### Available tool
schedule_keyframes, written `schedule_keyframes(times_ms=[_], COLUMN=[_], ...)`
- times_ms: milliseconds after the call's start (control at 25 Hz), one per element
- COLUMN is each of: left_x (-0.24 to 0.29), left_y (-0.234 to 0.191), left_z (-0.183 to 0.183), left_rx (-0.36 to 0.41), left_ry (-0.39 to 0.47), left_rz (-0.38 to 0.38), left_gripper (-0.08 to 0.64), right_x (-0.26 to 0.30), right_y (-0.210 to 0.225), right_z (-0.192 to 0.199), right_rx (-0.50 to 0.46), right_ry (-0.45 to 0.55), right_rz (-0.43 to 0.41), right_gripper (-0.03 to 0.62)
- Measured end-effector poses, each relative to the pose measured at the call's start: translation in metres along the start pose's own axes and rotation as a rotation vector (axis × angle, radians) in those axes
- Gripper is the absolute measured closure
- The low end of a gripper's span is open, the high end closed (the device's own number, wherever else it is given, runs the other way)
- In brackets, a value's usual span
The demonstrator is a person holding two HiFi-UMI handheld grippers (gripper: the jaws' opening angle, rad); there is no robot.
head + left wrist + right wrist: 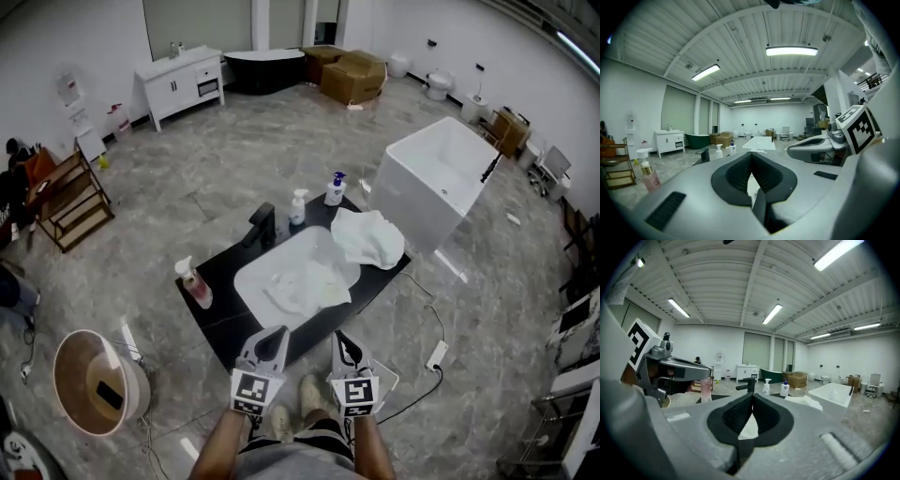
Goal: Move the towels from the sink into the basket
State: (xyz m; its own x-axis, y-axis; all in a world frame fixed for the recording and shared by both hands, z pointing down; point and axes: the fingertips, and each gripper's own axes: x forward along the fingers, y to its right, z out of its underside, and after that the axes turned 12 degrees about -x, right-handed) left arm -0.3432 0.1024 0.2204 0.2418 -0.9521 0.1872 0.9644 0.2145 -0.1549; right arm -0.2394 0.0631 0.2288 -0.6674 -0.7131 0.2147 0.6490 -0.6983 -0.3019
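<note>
Head view: the left gripper (274, 336) and right gripper (344, 341) sit side by side at the near edge of the black desk (217, 292), each with its jaws closed on nothing. Just ahead, one towel (306, 286) lies in the white sink (249, 279). Another towel (368, 236) rests on the desk at the sink's right. The basket (67, 354) stands on the floor, well to the left.

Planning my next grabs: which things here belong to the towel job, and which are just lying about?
Job: white rectangular sink; crumpled white towel inside it; second white towel heaped on the black counter, probably; round beige basket.
Lying about: pink pump bottle; white pump bottle; blue-capped bottle; black faucet; white bathtub.
</note>
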Motion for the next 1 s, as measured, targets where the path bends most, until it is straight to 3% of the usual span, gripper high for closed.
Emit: schedule_keyframes(times_ms=[360,760,800,1000], left_x=[0.074,0.167,0.172,0.185], left_y=[-0.092,-0.172,-0.178,-0.195], left_z=[0.013,0.083,0.088,0.102], left_rx=[-0.065,-0.177,-0.186,-0.224], left_ry=[-0.025,-0.142,-0.151,-0.191], left_rz=[-0.143,-0.257,-0.267,-0.307], left_gripper=[0.551,0.551,0.551,0.551], right_x=[0.144,0.285,0.293,0.329], right_y=[0.021,0.042,0.041,0.029], right_z=[0.028,0.123,0.134,0.177], right_rx=[-0.009,-0.008,0.000,0.034], right_ry=[-0.030,-0.170,-0.199,-0.326], right_rz=[-0.132,-0.276,-0.295,-0.413], right_gripper=[0.592,0.591,0.573,0.360])
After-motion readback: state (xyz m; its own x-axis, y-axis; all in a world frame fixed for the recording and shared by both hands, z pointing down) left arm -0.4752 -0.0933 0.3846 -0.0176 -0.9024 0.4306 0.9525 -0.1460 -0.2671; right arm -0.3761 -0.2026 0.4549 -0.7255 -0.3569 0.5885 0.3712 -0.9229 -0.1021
